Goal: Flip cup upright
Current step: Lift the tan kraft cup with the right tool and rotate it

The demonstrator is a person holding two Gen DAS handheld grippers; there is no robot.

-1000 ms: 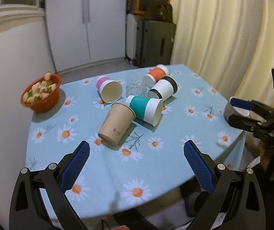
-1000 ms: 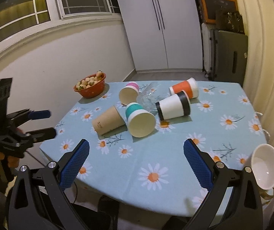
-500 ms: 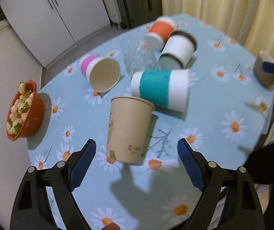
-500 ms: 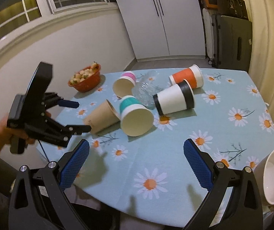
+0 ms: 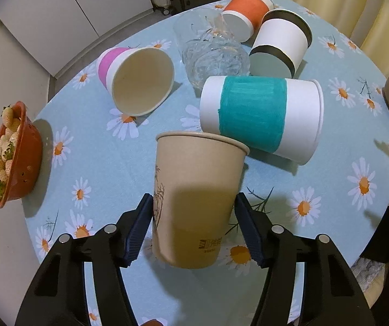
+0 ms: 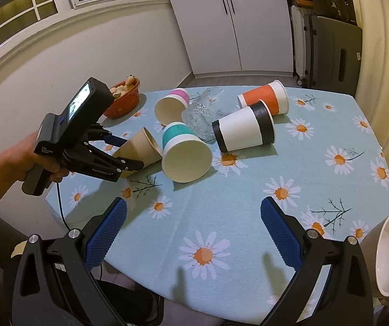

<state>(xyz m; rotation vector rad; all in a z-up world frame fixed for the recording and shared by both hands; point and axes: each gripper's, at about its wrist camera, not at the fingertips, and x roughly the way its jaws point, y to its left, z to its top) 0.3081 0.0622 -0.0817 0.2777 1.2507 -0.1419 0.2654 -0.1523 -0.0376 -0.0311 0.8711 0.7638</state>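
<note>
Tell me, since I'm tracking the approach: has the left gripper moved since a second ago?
Yes. The left gripper has moved in over the table, away from its edge, and now straddles the brown paper cup.

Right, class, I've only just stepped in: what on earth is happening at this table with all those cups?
A person holds a gripper in each hand. The left gripper straddles the brown paper cup, which lies on its side on the daisy tablecloth; whether the pads are already touching it is unclear. The right gripper hangs open and empty over the near edge. The teal-banded cup, pink-banded cup, black-banded cup, orange cup and a glass tumbler also lie tipped over.
</note>
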